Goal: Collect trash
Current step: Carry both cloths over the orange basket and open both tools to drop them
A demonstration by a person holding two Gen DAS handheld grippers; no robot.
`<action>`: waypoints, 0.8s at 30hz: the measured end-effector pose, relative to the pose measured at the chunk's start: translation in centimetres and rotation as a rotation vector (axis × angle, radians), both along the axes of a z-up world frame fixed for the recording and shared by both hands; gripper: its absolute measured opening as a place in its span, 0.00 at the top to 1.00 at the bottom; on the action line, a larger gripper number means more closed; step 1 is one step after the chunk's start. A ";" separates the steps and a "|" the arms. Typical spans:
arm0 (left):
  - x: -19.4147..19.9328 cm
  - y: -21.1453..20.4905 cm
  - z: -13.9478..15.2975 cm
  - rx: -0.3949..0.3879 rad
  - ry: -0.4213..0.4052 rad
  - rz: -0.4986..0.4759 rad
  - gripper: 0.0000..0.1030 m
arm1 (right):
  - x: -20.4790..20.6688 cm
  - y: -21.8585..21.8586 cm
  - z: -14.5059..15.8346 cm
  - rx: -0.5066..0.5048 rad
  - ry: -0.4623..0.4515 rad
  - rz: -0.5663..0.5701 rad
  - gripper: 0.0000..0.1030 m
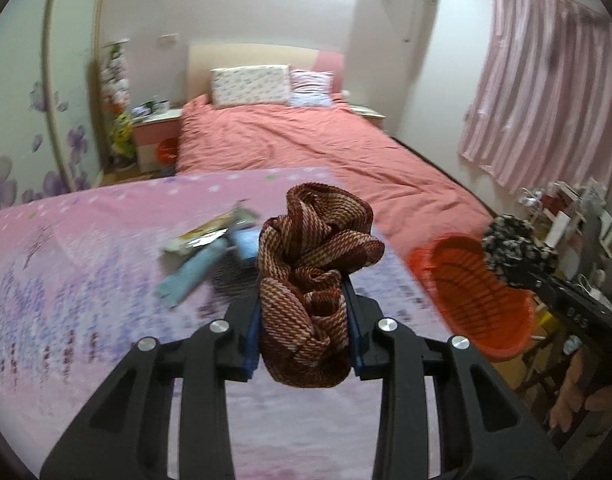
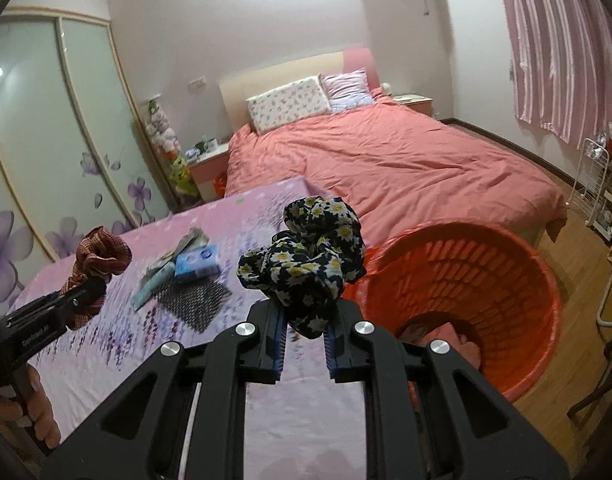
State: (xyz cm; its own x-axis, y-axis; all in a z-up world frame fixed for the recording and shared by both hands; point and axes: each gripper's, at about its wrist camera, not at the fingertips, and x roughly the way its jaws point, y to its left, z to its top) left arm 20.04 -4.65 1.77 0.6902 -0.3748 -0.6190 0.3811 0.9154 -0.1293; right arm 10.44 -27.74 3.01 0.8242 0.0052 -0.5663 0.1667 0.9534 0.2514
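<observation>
Clamped in the left gripper [image 1: 304,312], seen from the left wrist, is a bunched red-and-cream striped cloth [image 1: 314,272], lifted above a table under a pink-and-lavender floral cover [image 1: 73,272]. Beyond the cloth on that cover lie a pale blue roll [image 1: 193,272], a foil wrapper [image 1: 203,236] and a dark mesh piece [image 1: 235,280]. Right of the table stands an orange basket [image 1: 478,300]; behind it a bed with a salmon quilt [image 1: 306,140] and striped pink curtains [image 1: 546,92]. From the right wrist, the right gripper [image 2: 304,330] pinches a black daisy-print cloth [image 2: 306,256] over the table's edge, just left of the basket [image 2: 506,280], which holds pink fabric [image 2: 434,334]. A blue packet [image 2: 197,266] lies on the table, with sliding flowered wardrobe doors [image 2: 45,140] behind.
</observation>
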 end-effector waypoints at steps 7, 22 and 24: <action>-1.0 -7.2 0.6 -0.018 -0.010 -0.143 0.67 | -0.9 -3.9 0.0 0.022 -0.029 -0.074 0.85; 1.0 -22.9 -4.1 0.049 0.056 -0.348 0.51 | 0.5 -12.2 -3.3 0.074 0.003 -0.225 0.76; 1.6 -23.5 -5.2 0.068 0.070 -0.342 0.44 | 1.1 -13.0 -4.3 0.094 0.017 -0.233 0.59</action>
State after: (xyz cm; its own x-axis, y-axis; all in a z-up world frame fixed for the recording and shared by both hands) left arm 21.65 -28.18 -3.41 0.4874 -0.5333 -0.6914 0.6592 0.7440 -0.1092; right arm 11.51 -40.70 -1.28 0.7996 -0.1305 -0.5862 0.3844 0.8613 0.3324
